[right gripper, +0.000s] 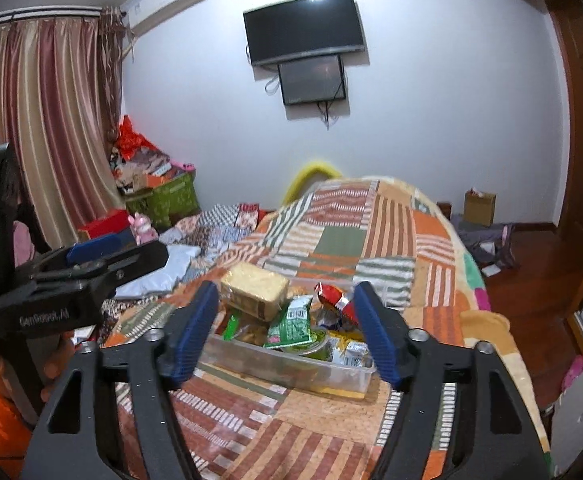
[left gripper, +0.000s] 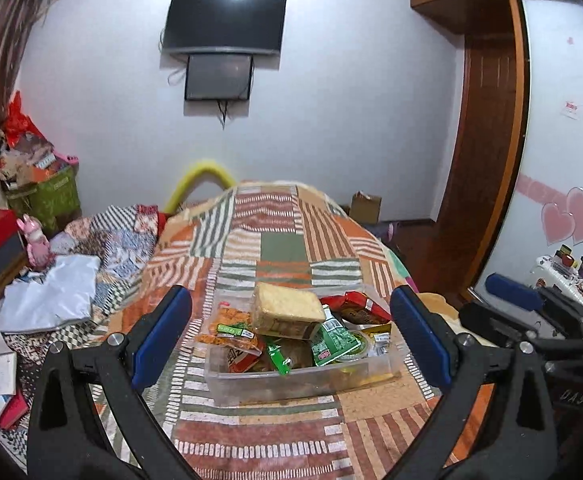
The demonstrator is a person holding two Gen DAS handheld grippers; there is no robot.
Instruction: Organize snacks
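A clear plastic bin [left gripper: 291, 380] sits on the patchwork bedspread and is full of snacks. It also shows in the right wrist view [right gripper: 291, 364]. On top lies a wrapped block of biscuits [left gripper: 285, 308] [right gripper: 256, 284]. Beside it are a green packet [left gripper: 331, 340] [right gripper: 293, 324], a red packet [left gripper: 355, 304] [right gripper: 333, 294] and an orange packet [left gripper: 231, 330]. My left gripper [left gripper: 291, 332] is open and empty, its fingers either side of the bin, held back from it. My right gripper [right gripper: 287, 328] is open and empty, also short of the bin.
The bedspread [left gripper: 275, 240] covers the bed. A crumpled quilt and white bag [left gripper: 51, 296] lie to the left. Boxes and a pink toy [left gripper: 35, 244] crowd the left wall. A wooden wardrobe [left gripper: 487, 140] stands on the right. The other gripper shows at right [left gripper: 531, 320] and left [right gripper: 71, 280].
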